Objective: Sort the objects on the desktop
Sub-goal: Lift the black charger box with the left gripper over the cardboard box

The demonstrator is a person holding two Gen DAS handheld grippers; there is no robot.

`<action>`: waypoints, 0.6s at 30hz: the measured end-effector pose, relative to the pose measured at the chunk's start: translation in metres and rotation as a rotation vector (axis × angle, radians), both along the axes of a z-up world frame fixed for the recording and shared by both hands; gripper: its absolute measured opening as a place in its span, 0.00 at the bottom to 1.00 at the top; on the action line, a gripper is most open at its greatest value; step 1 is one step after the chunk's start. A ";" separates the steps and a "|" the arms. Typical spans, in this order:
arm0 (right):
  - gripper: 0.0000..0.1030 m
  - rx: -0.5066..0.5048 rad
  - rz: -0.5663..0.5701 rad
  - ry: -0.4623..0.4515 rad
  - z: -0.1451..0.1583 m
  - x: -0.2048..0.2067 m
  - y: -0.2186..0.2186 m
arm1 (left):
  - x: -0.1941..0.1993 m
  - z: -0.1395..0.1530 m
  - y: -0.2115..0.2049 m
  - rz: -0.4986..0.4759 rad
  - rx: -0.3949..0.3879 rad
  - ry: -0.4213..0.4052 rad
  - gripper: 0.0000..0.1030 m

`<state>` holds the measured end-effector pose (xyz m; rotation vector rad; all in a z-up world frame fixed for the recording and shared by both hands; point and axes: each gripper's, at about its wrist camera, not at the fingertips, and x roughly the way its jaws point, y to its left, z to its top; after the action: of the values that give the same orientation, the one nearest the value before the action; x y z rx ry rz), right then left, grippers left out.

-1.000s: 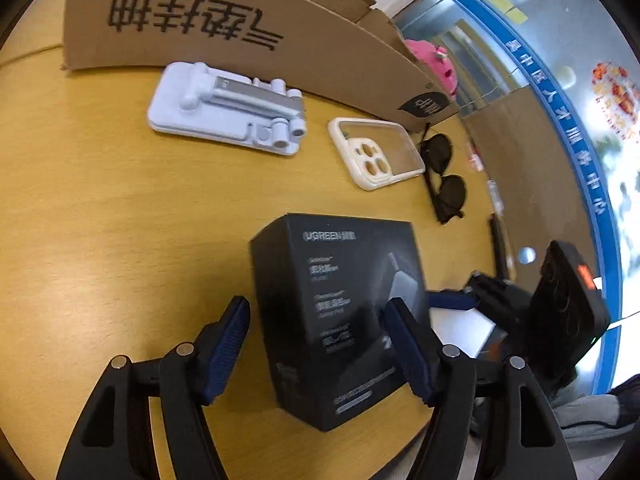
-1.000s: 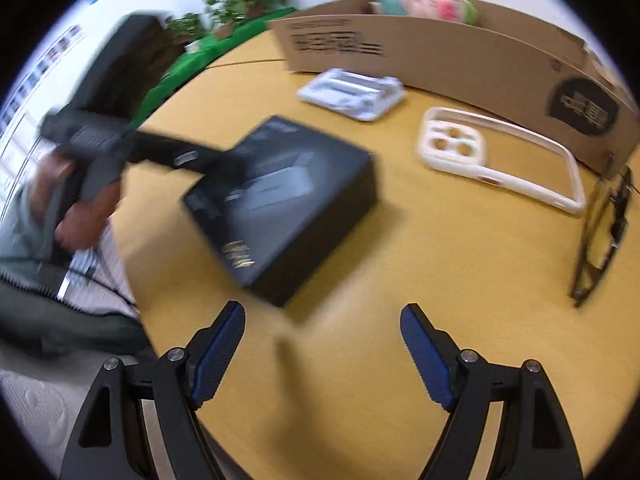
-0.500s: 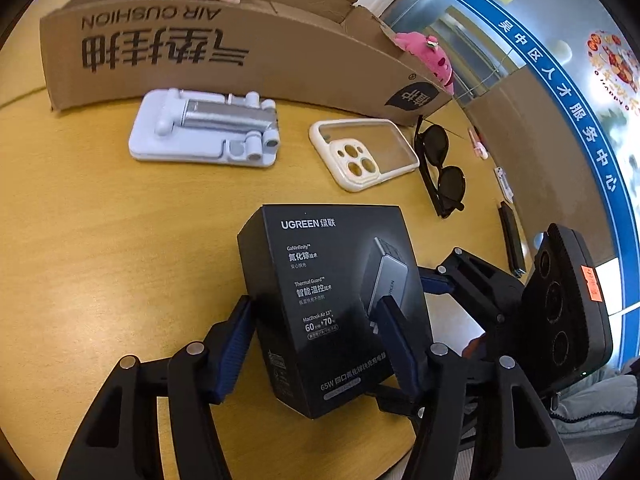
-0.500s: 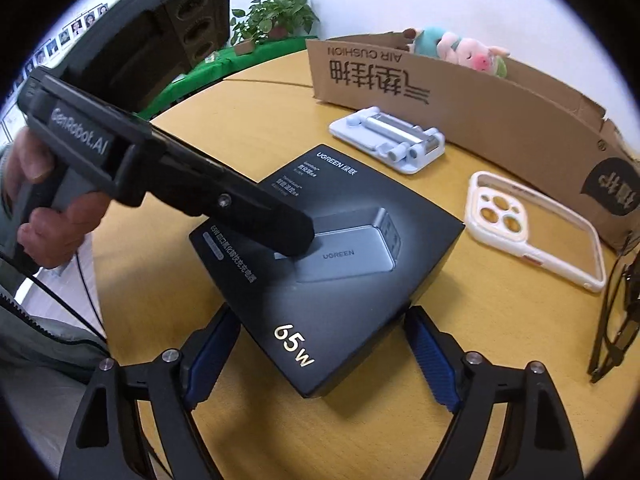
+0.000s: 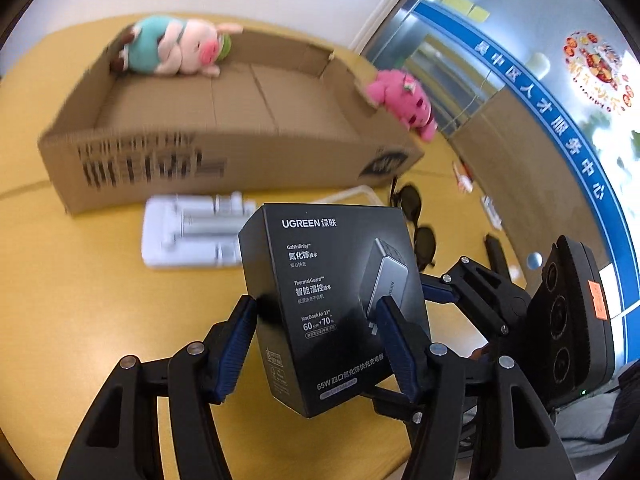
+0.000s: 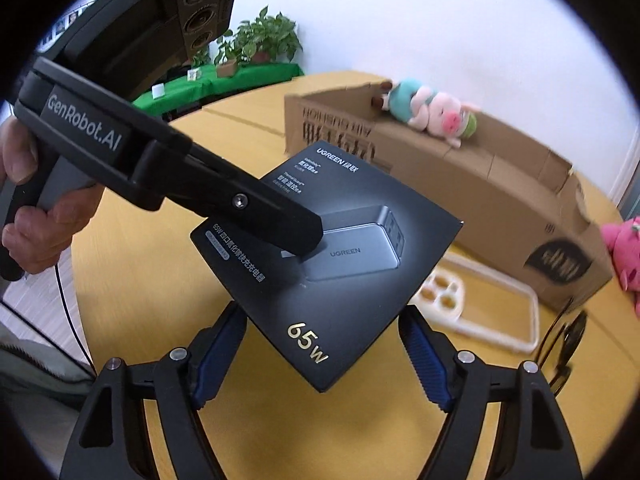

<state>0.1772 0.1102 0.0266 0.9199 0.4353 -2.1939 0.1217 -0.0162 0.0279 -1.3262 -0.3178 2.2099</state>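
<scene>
A black UGREEN charger box (image 5: 320,280) hangs tilted above the yellow table (image 5: 80,280). My left gripper (image 5: 316,308) is shut on it, one blue pad on the printed face and one on the back. In the right wrist view the same box (image 6: 360,280) shows with a left finger (image 6: 260,216) lying across its top face. My right gripper (image 6: 320,312) is open and its jaws are closing. The box's near corner sits between its pads, which stand close to the two edges.
An open cardboard box (image 5: 224,160) stands at the back, with a pig plush (image 5: 176,50) on its far rim and a pink plush (image 5: 404,100) at its right end. On the table lie a white phone stand (image 5: 192,236), a cream phone case (image 6: 480,312) and sunglasses (image 5: 416,220).
The left gripper shut on the charger box and raised it off the table. The right gripper came in from the side until the box's corner lay between its fingers.
</scene>
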 end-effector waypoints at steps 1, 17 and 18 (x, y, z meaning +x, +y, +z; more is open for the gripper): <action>0.76 -0.006 -0.001 0.011 0.005 -0.005 0.000 | -0.004 0.006 0.000 0.000 0.001 0.021 0.63; 0.75 -0.037 -0.039 0.296 0.131 -0.091 0.009 | -0.082 0.151 0.015 -0.013 -0.036 0.391 0.63; 0.75 -0.037 -0.040 0.310 0.138 -0.097 0.009 | -0.086 0.158 0.015 -0.012 -0.037 0.405 0.63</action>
<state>0.0799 0.1192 0.1646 0.5736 0.5226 -2.3820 0.0353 -0.0007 0.1864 -0.8635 -0.1169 2.4155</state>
